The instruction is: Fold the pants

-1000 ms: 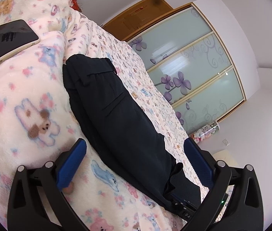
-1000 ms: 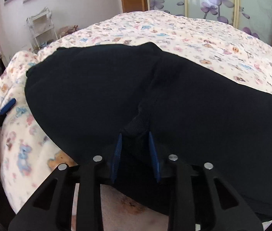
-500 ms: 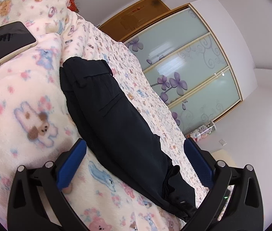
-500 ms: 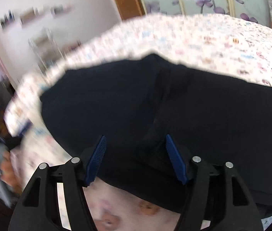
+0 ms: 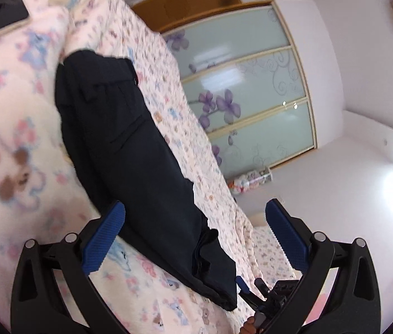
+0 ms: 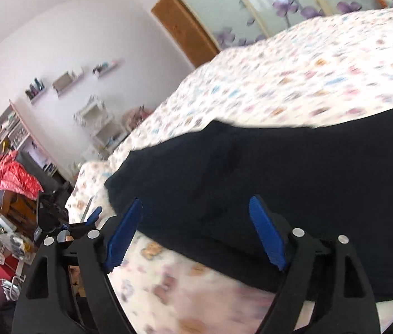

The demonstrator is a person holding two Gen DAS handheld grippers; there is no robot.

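Black pants (image 5: 129,150) are lying folded lengthwise into a long narrow strip on the bed (image 5: 9,105), on its cartoon-print blanket, w/ waistband & a back pocket seen at the far end and bunched cuffs at the near end. Left claw (image 5: 195,235) is being held spread wide, nothing pinched, pants just beyond its pads. Right claw (image 6: 195,233) has just been opening; it is spread, pads clear of the cloth, over the pants' near edge.

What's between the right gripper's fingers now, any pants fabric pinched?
Nothing pinched. In the right wrist view the right gripper has just been opening; its jaws stand wide and only the pants lying flat on the blanket show past them.
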